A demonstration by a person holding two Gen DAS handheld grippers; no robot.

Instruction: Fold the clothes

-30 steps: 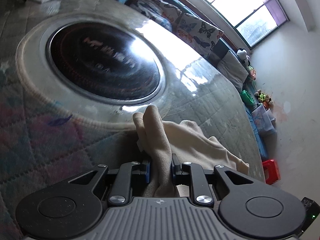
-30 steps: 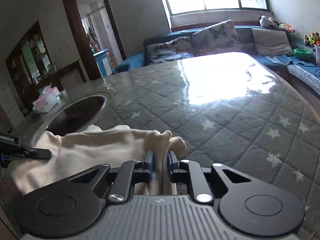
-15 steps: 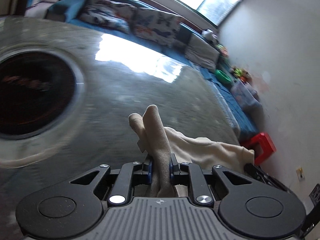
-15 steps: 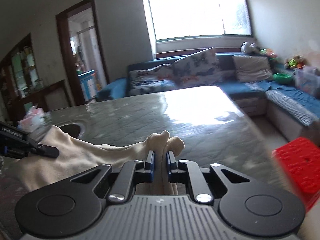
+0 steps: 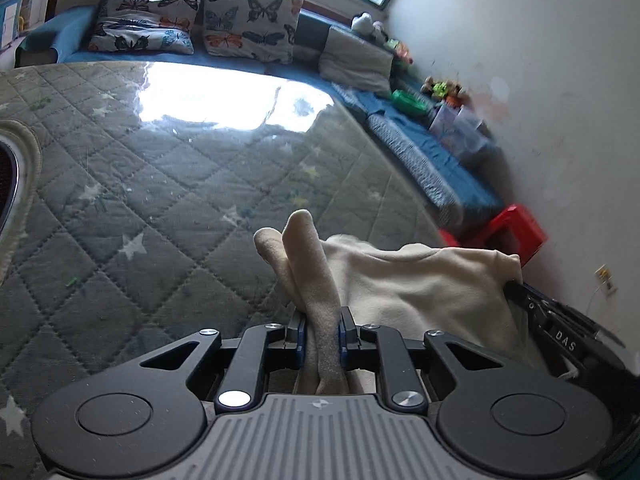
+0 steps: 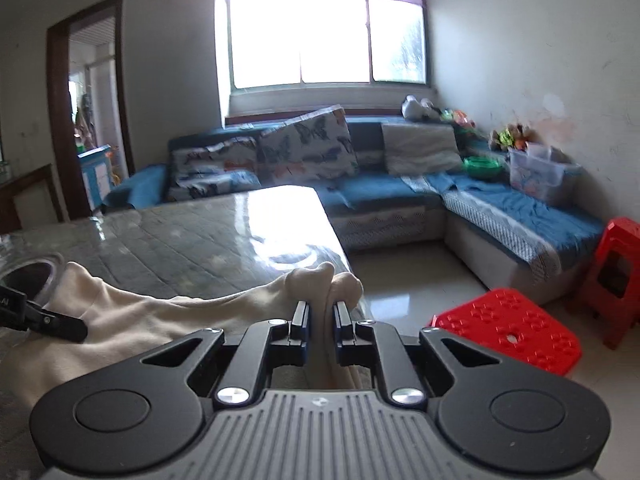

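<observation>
Since the earlier frames both grippers have swung away from the round dark inset in the table, which then filled the left wrist view and now shows only as a sliver at that view's left edge (image 5: 8, 176), while the cream garment (image 5: 420, 280) stays pinched in both. Between the blue pads of the left gripper (image 5: 320, 326) stands a thick bunched fold of the cloth, poking up past the fingertips in two rounded lobes; its jaws are easing slightly apart at this moment, with the pads still against the fabric. The right gripper (image 6: 320, 314) is nearly closed on another bunched edge of the same garment (image 6: 160, 320), whose two knobs of cloth rise just beyond its fingertips. From each grip the garment runs sideways to the other gripper, stretched between them above the near part of the quilted grey table cover (image 5: 160, 184), close to the table's right edge. In the right wrist view the left gripper's black finger (image 6: 52, 322) lies against the cloth at the far left. Beyond the table stands a blue corner sofa (image 6: 400, 196) with butterfly cushions (image 5: 252, 28), and right of the table two red plastic stools (image 6: 516, 328) stand on the pale floor.
</observation>
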